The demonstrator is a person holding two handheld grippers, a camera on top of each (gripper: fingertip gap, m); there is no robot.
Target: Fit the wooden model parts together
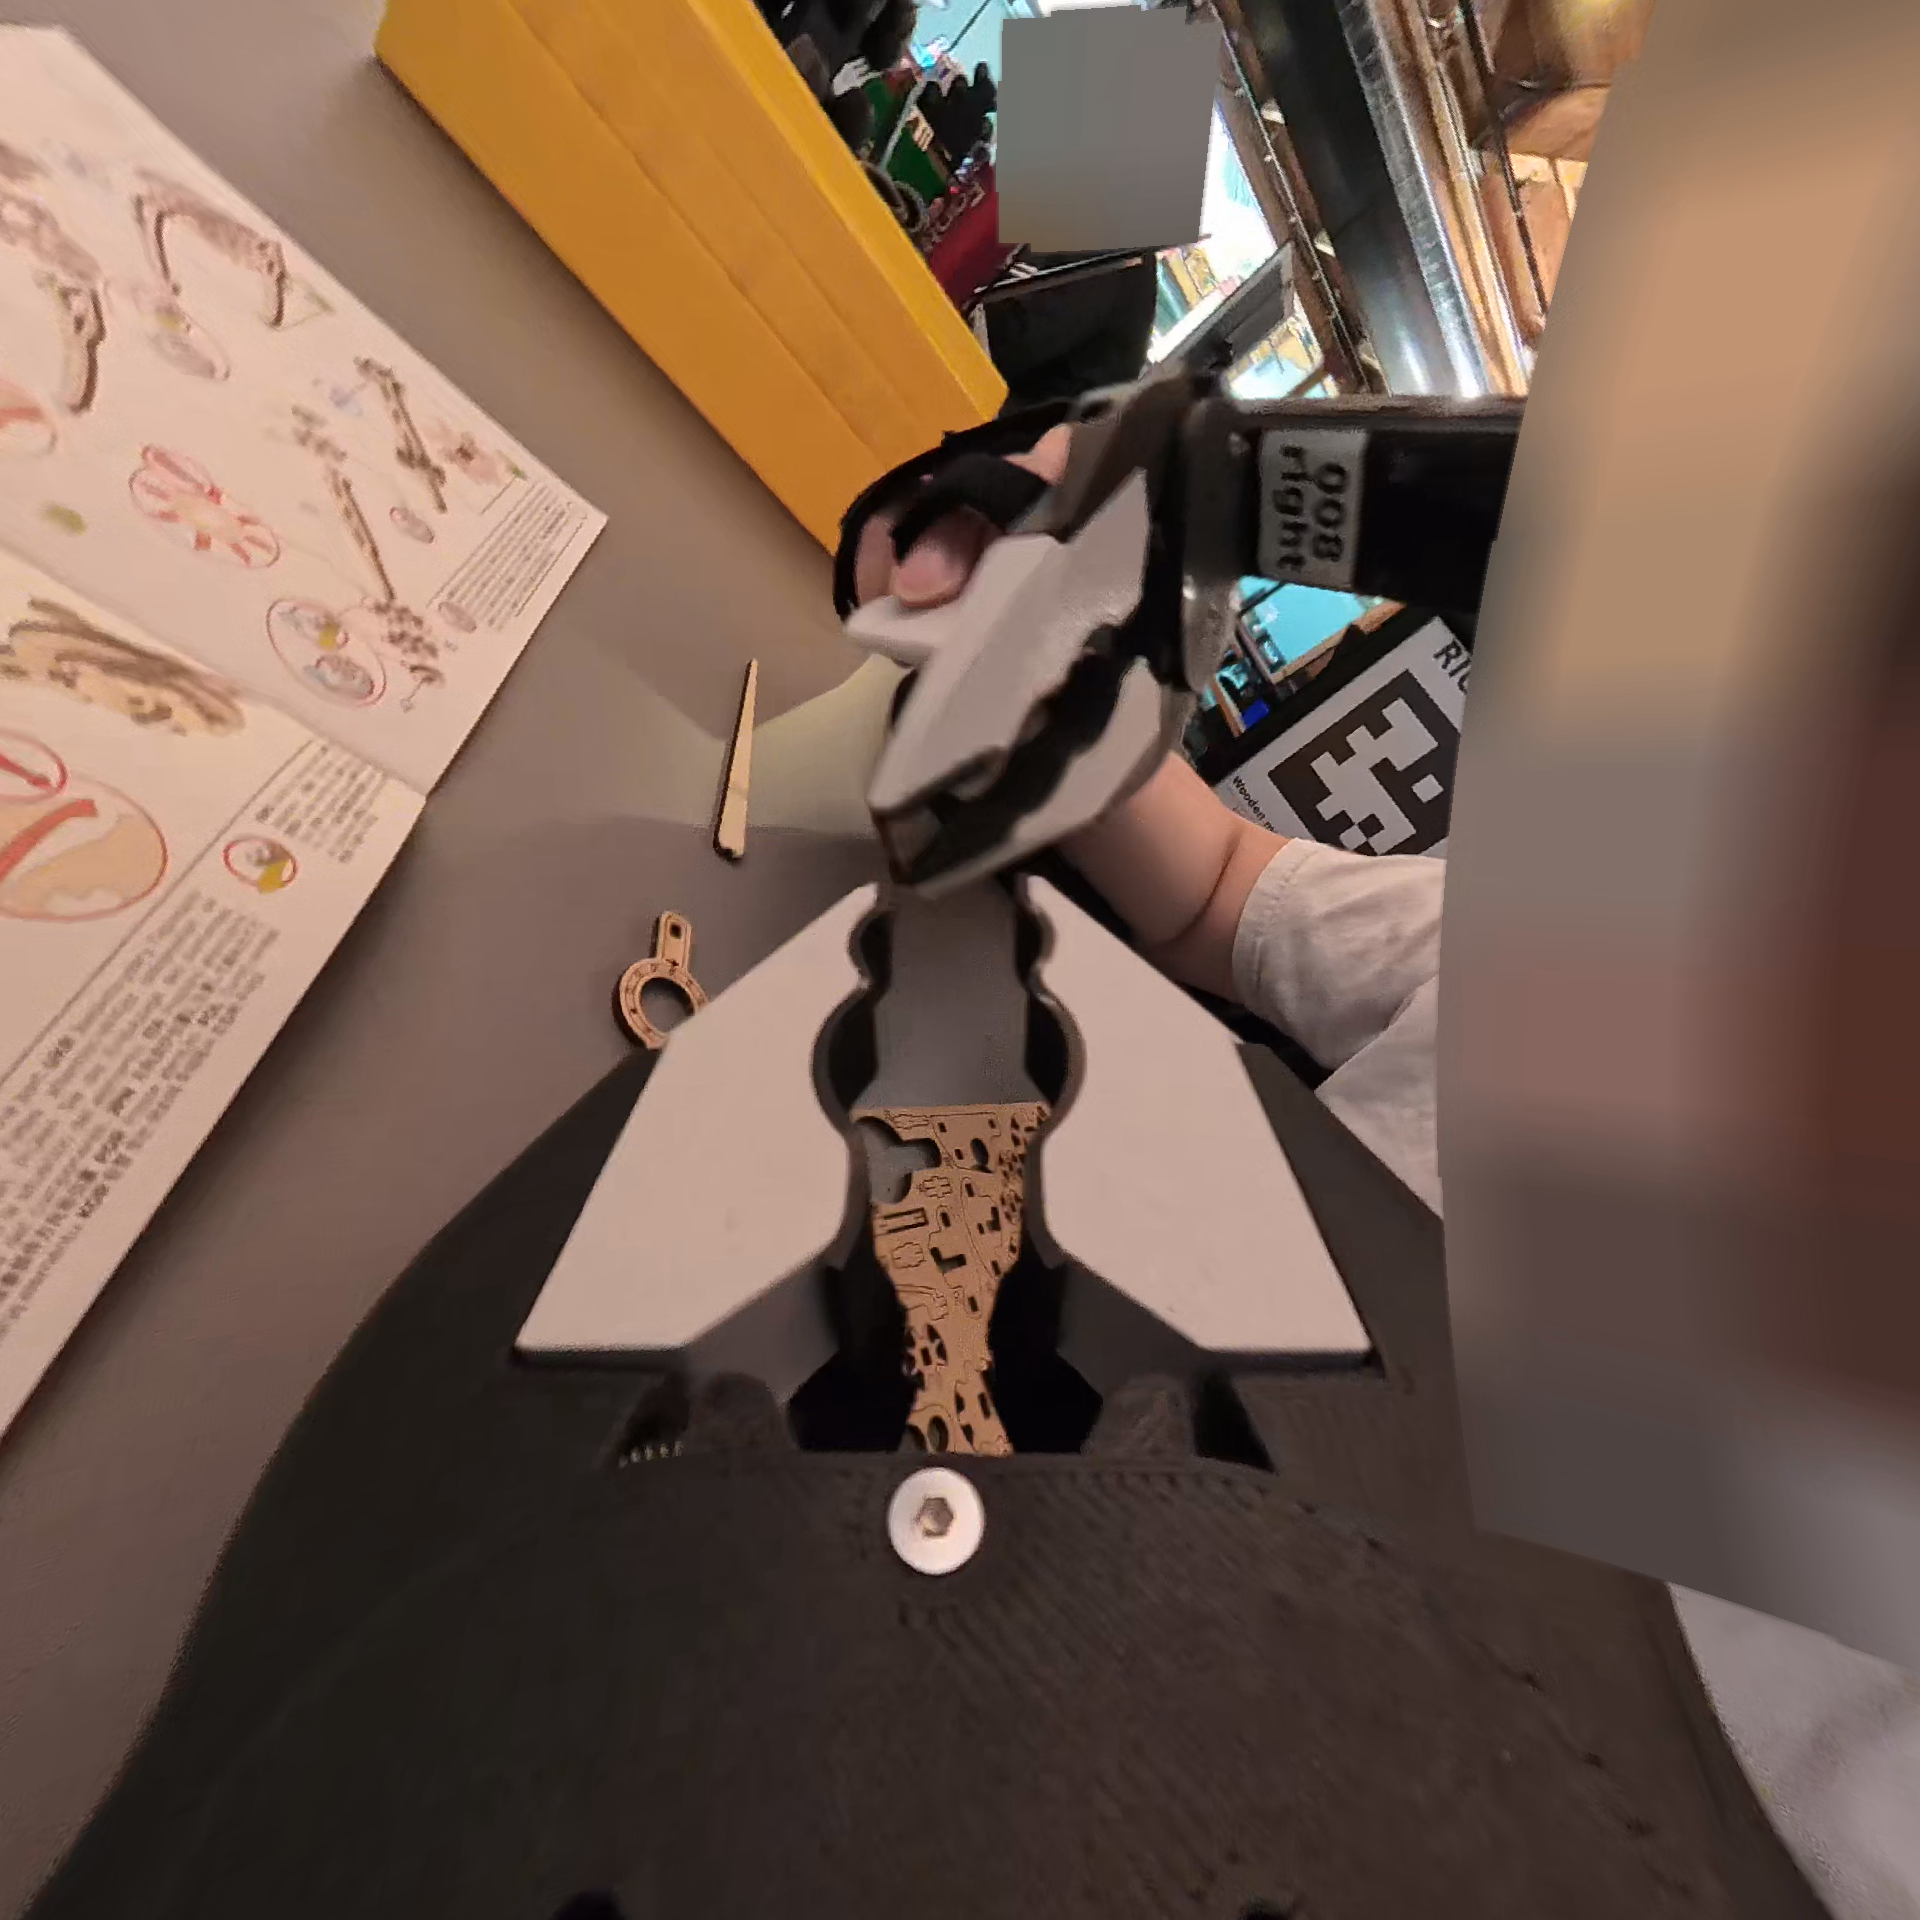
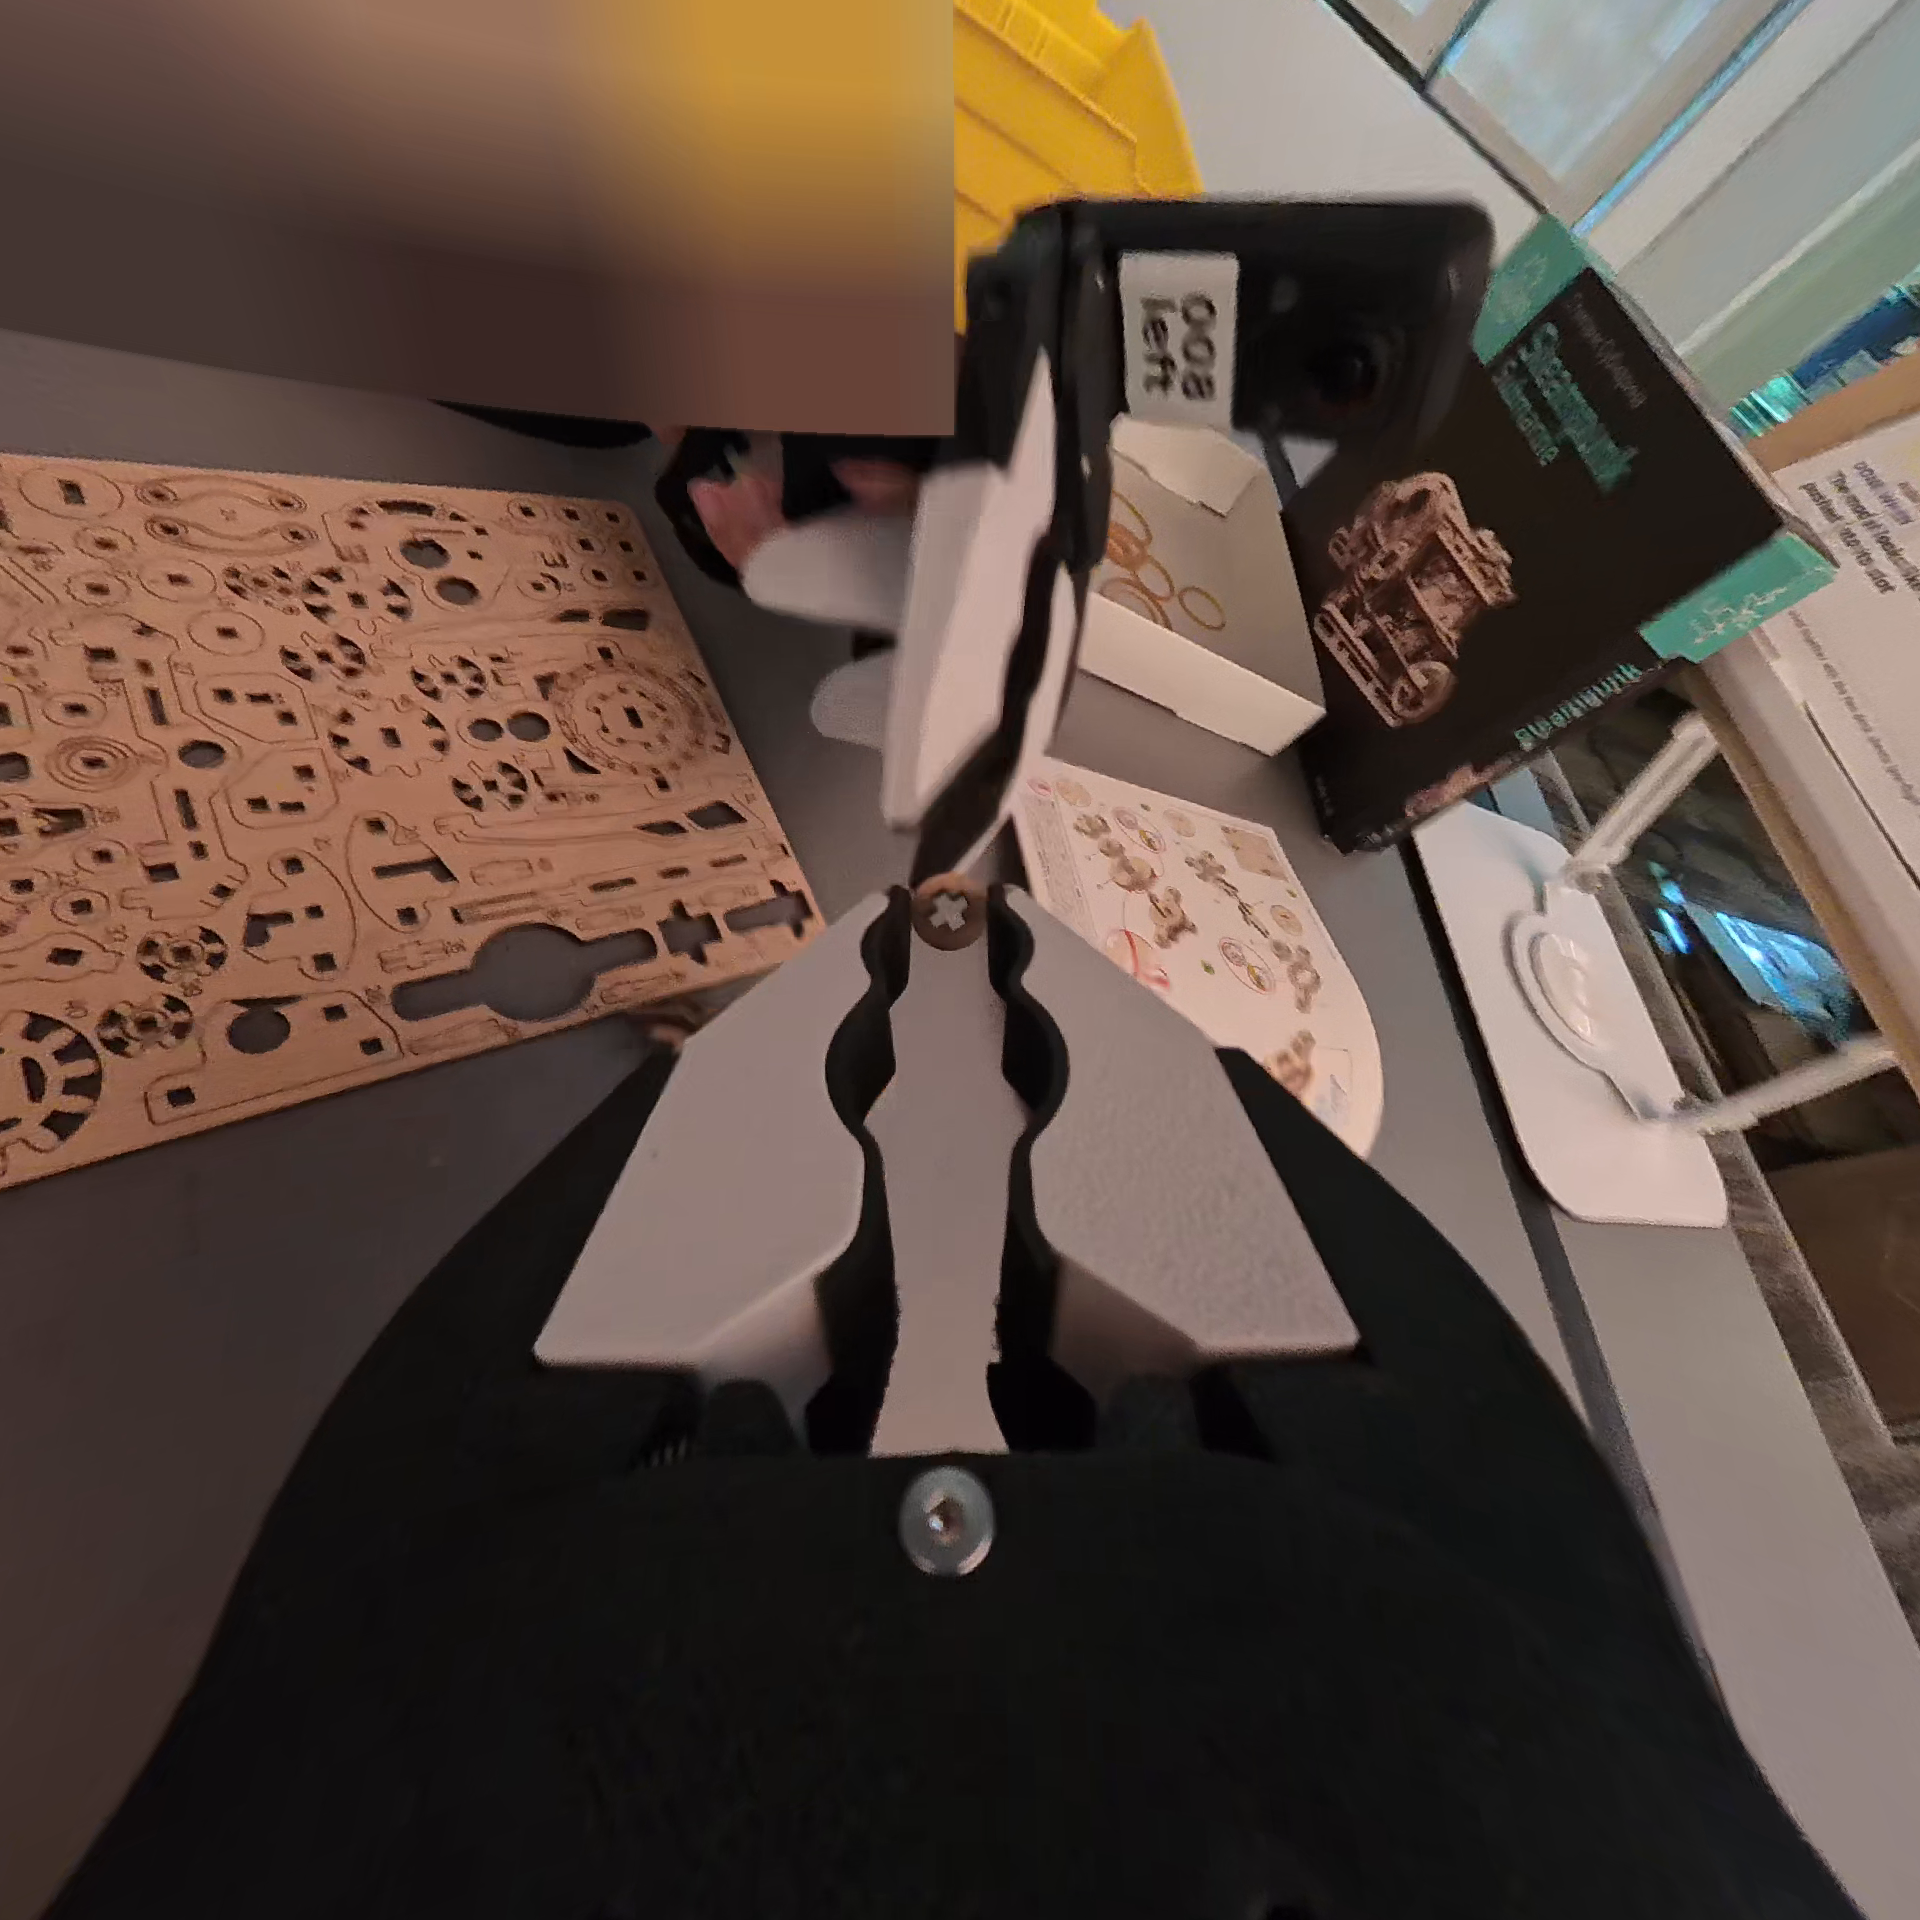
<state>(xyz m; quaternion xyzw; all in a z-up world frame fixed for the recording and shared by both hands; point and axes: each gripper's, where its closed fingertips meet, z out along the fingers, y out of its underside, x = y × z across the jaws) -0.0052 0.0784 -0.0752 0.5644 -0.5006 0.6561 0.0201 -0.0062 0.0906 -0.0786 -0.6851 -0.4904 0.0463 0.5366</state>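
My right gripper (image 2: 948,902) is shut on a small round wooden disc (image 2: 948,916) with a cross-shaped hole, pinched at the fingertips above the table. My left gripper (image 1: 951,894) points at it tip to tip. In the right wrist view the left gripper (image 2: 940,847) comes down from above, its jaws a narrow gap apart. Whether it holds a part is hidden. In the left wrist view the right gripper (image 1: 920,852) covers the meeting point. A laser-cut wooden parts sheet (image 2: 312,779) lies on the table; it also shows below my left fingers (image 1: 951,1247).
A wooden stick (image 1: 736,758) and a ring-shaped piece (image 1: 660,987) lie loose on the grey table. Instruction sheets (image 1: 208,468) lie to the left. A yellow box (image 1: 707,229), a dark kit box (image 2: 1507,540) and a white tray of rubber bands (image 2: 1174,623) stand behind. Both grippers' tips are close together, under 4 cm apart.
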